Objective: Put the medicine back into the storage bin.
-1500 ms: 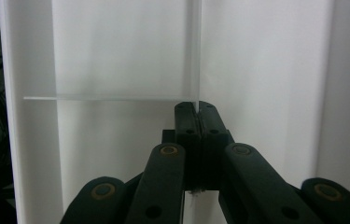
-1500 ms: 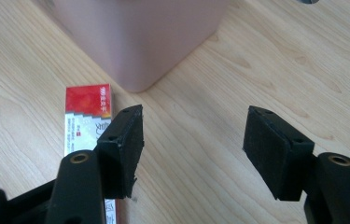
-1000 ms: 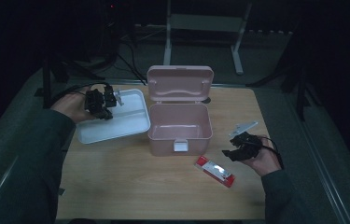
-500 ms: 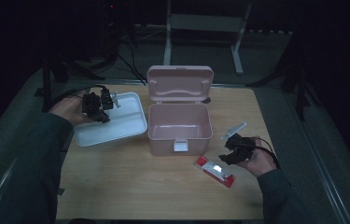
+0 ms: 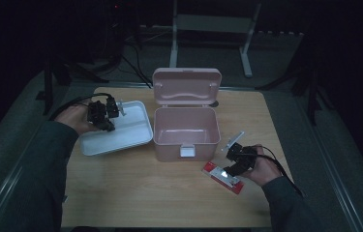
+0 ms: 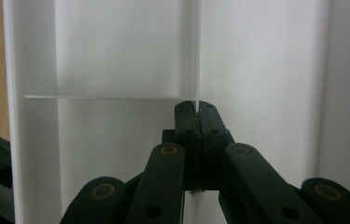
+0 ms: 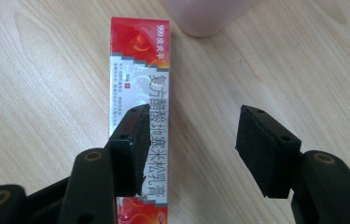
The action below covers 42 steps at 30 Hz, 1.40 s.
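On the wooden bench, beside the open pink plastic box, lies a long red and white carton; the right gripper stands over it, fingers wide apart, holding nothing. Left gripper has fingers pressed together on the thin divider of the white plastic tray.

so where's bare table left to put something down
Bare wood runs along the near edge of the table, in front of the white tray and pink box. The right near corner is crowded by the red carton and right gripper.
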### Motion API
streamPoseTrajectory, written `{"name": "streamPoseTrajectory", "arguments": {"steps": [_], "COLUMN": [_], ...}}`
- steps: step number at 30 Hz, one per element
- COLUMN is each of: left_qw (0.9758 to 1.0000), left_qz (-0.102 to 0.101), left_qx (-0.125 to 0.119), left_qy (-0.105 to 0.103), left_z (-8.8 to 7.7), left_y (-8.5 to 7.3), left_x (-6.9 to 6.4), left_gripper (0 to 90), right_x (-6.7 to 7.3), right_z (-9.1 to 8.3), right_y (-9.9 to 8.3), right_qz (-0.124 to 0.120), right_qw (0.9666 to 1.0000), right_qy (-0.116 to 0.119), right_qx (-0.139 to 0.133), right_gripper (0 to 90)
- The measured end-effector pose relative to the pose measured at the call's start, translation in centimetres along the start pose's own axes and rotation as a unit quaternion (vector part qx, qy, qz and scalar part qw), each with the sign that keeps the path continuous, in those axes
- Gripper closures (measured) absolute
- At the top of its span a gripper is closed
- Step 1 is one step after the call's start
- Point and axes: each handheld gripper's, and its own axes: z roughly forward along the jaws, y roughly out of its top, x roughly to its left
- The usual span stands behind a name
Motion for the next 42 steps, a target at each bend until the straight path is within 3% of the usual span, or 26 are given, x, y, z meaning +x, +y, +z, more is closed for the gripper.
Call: {"name": "streamPoseTrajectory", "arguments": {"steps": [8,23,42], "left_qw": [0.9999,0.9997,0.9994], "left_qz": [-0.004,-0.009,-0.012], "left_qx": [-0.001,0.005,0.005], "left_qy": [-0.01,-0.024,-0.033], "left_z": [1.1,3.4,4.1], "left_y": [0.1,0.1,0.0], "left_x": [-0.1,-0.2,-0.3], "left_gripper": [88.8,88.8,88.8], "right_x": [0.6,1.3,2.1], "right_z": [0.9,1.7,2.8], "right_y": [0.2,0.4,1.6], "right_qz": [-0.014,-0.027,-0.04], "right_qw": [0.9995,0.9985,0.9945], "right_qy": [0.004,0.011,0.04], "right_qx": [0.027,0.045,0.089], "right_gripper": [43.4,43.2,40.0]}}
